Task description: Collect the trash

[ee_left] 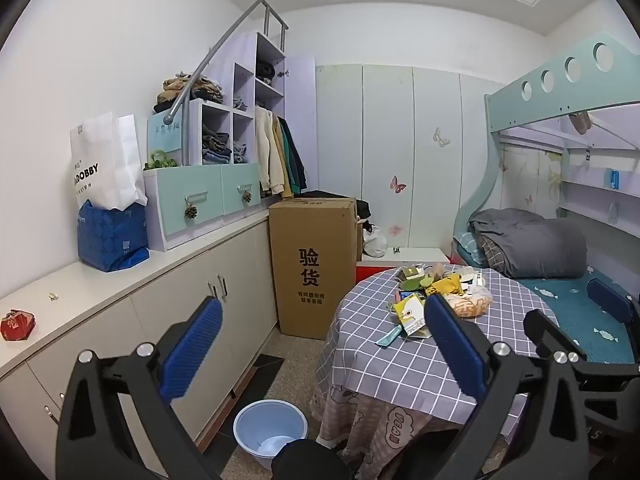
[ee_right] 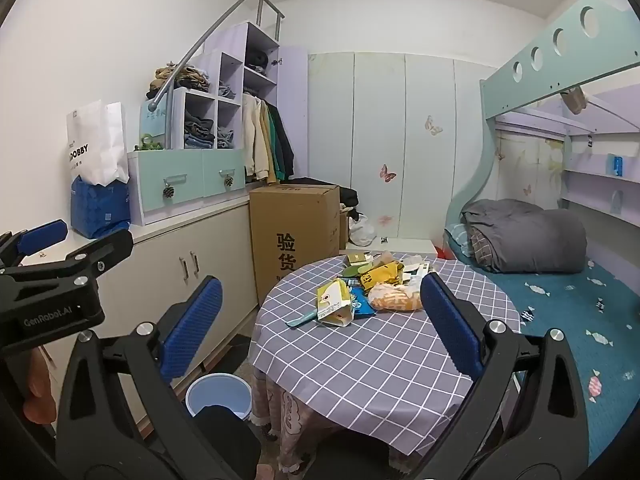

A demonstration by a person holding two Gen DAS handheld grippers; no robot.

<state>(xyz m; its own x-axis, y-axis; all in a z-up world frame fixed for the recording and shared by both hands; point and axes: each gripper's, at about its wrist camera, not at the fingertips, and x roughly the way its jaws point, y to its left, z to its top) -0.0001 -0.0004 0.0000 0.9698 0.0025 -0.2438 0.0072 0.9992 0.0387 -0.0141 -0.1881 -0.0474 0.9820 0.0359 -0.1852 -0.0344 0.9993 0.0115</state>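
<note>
I see a heap of crumpled wrappers and snack packets (ee_right: 372, 284) on the far half of the round table with a grey checked cloth (ee_right: 360, 360), spreading from near the middle toward the far edge. A thin teal strip (ee_right: 301, 319) lies at the heap's near-left end, its long axis running from near-left to far-right. My right gripper (ee_right: 320, 328) hangs above the near edge, blue pads spread wide, holding nothing; the heap lies ahead between its fingers. My left gripper (ee_left: 324, 344) is likewise wide open and empty, left of the table, with the heap ahead to its right. A light blue plastic bucket (ee_left: 270, 428) stands on the floor beside the table's left edge; something pale lies at its bottom.
</note>
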